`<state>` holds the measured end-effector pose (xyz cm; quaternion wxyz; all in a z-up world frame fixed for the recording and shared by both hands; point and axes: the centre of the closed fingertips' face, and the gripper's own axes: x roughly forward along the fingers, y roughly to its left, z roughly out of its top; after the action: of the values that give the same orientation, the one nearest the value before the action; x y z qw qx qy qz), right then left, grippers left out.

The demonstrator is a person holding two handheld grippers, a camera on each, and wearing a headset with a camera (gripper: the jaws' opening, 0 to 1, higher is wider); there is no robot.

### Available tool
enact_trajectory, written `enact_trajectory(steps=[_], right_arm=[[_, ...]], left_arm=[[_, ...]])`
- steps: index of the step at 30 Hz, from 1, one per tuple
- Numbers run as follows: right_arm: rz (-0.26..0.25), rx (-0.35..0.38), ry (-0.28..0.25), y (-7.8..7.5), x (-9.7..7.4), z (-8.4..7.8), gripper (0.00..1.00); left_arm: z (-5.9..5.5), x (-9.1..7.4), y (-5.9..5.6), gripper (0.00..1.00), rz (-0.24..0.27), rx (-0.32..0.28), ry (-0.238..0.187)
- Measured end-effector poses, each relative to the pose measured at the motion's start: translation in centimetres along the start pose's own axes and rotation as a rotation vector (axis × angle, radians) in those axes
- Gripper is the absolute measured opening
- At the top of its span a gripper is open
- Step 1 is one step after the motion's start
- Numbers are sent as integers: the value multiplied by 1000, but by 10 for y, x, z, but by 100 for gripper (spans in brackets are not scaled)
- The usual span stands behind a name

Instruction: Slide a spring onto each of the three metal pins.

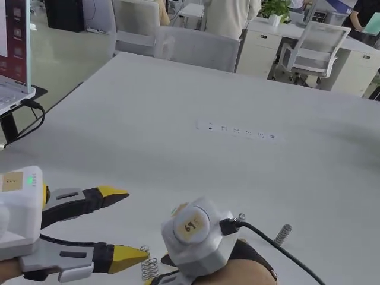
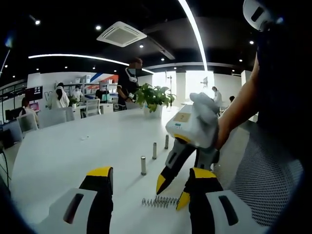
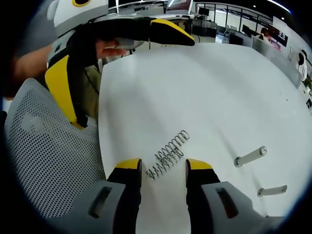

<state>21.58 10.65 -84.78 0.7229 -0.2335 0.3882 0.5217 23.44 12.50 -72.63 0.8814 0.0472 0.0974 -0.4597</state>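
Left gripper (image 1: 137, 224) held low and level, jaws spread wide, right gripper (image 3: 163, 164) tilted down, jaws parted either side of springs (image 3: 169, 153) on table (image 3: 209, 92).

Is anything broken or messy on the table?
Nothing looks broken. The springs lie loose on the table, none on a pin yet, and the three pins stand upright and bare.

Open tabletop (image 1: 237, 89) beyond upright pins (image 2: 143, 165)
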Motion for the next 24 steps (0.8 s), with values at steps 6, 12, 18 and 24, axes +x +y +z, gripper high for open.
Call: enact_trajectory(steps=[6, 12, 18, 24], right_arm=[[-26, 5, 16, -9, -4, -6, 32], [-47, 3, 21, -16, -9, -14, 31], [-61, 4, 26, -18, -14, -19, 28], [-93, -22, 38, -20, -15, -23, 22]], left_arm=[[-3, 1, -1, 59, -1, -5, 2], [-3, 2, -2, 59, -6, -7, 1], [-3, 4, -5, 58, -15, -6, 5], [-3, 6, -7, 58, -22, -5, 5]])
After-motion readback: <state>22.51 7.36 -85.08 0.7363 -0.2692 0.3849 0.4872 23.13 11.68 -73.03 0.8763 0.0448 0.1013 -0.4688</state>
